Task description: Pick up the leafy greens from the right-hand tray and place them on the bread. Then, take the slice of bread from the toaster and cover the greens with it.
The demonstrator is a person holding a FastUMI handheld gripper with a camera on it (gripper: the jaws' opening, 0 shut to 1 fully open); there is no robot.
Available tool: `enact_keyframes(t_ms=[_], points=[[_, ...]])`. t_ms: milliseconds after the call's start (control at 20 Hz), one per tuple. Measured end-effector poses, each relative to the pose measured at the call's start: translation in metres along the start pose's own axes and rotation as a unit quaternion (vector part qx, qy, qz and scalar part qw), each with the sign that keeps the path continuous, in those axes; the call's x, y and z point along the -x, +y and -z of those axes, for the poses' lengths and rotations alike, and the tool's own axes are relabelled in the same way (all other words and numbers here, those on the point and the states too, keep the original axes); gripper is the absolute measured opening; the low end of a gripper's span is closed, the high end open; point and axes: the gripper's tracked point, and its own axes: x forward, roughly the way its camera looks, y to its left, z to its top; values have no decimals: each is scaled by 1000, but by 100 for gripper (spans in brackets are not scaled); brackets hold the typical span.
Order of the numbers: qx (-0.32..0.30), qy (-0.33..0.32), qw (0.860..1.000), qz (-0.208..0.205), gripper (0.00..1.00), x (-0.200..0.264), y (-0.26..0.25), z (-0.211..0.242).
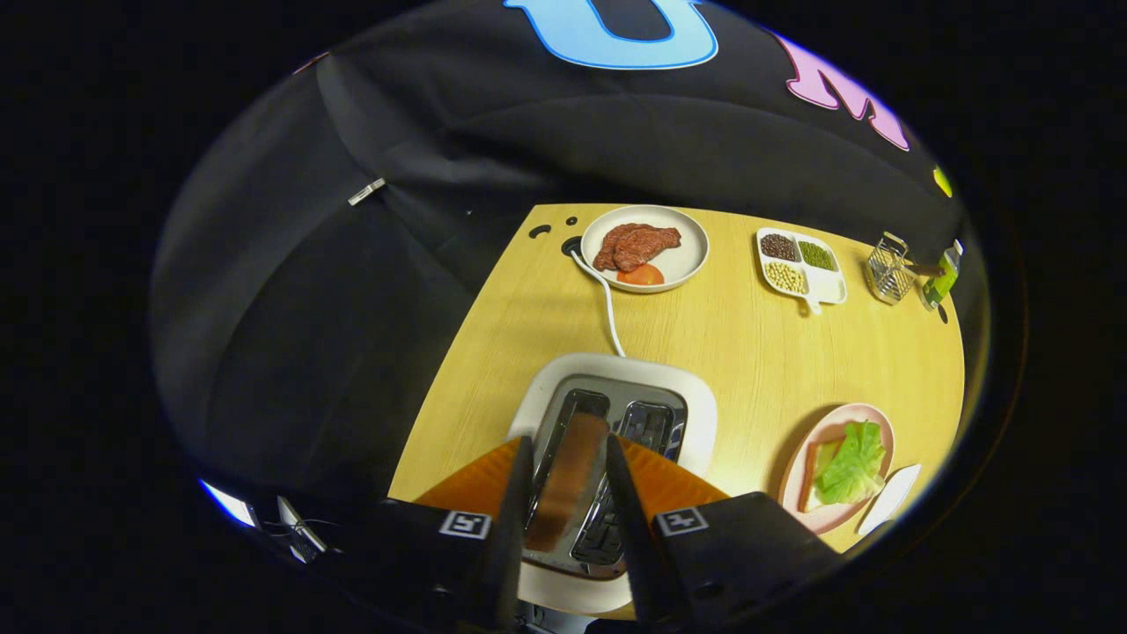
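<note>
On light wood tabletop (748, 352), no readable writing; dark cloth wall behind. White toaster (696, 414) just ahead, bread slice (568, 480) upright in its left slot. Gripper (568, 458) fingers hug slice both sides, apparently clamped. Lettuce (852, 462) lies on bread (823, 460) in pink plate (797, 480), right of toaster.

White toaster (696, 414), brown bread slice (568, 480), green leafy greens (851, 464) on a pink plate (814, 440) — yellow wood-grain table (748, 352).
</note>
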Motion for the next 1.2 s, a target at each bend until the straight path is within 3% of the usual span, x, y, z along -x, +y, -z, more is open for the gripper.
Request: enact_keyframes(t_ms=[150,250,600,850,1200], points=[[-40,-1,999,-5,21,1,1,2],[-46,-4,999,-14,17,2,4,1],[-79,-42,994,-57,15,41,10,-24],[-115,-74,984,-115,15,91,1,-46],[-111,-124,978,-127,14,147,-90,-54]])
